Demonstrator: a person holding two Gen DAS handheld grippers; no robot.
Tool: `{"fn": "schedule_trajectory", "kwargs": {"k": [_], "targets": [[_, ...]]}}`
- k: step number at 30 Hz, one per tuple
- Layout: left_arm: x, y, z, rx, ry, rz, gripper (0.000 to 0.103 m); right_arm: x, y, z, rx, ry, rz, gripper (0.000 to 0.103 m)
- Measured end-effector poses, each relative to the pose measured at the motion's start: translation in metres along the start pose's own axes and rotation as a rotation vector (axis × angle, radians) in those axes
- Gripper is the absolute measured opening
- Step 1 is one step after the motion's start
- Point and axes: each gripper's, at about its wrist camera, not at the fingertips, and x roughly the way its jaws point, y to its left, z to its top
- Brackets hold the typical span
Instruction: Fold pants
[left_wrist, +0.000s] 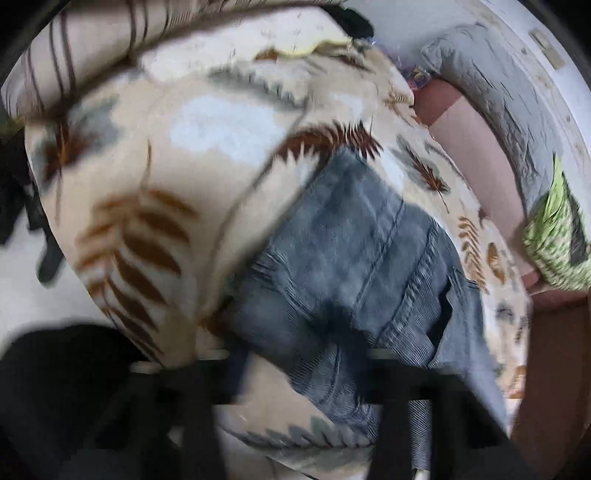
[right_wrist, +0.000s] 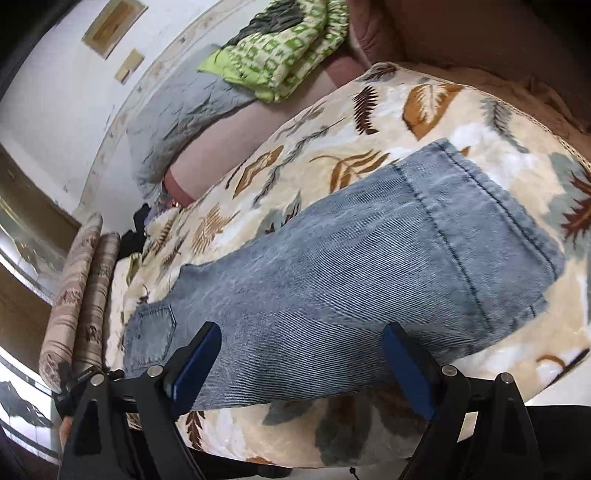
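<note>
Blue denim pants (right_wrist: 351, 266) lie flat on a cream blanket with leaf print (right_wrist: 461, 110), with a back pocket (right_wrist: 151, 336) at the left and the leg hem at the upper right. My right gripper (right_wrist: 299, 350) is open just above the leg's near edge, one finger on each side. In the blurred left wrist view the pants (left_wrist: 351, 258) lie bunched in the lower middle. My left gripper (left_wrist: 299, 373) is open, its dark fingers spread wide over the denim.
A green patterned cloth (right_wrist: 280, 44) and a grey quilt (right_wrist: 184, 110) lie at the back by the white wall. Striped cushions (right_wrist: 81, 295) stand at the left. The blanket's front edge (right_wrist: 332, 458) is close below my right gripper.
</note>
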Motion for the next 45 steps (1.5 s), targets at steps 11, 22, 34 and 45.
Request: {"fn": "schedule_trajectory", "kwargs": {"k": [11,22,34,45], "targets": [[0.014,-0.012,0.000,0.151,-0.063,0.169,0.019,0.021,-0.010,-0.005,-0.020,0.069,-0.060,0.091],[-0.069,-0.031,0.000,0.175,-0.398,0.209,0.057,0.024,-0.028,0.007,0.052,0.098,-0.080,0.095],[0.035,-0.106,-0.019,0.472,-0.107,0.184,0.073,0.062,-0.006,0.032,0.028,0.193,-0.058,0.097],[0.047,-0.094,-0.017,0.503,-0.170,0.185,0.085,0.055,-0.003,0.042,0.026,0.174,-0.082,0.102]]}}
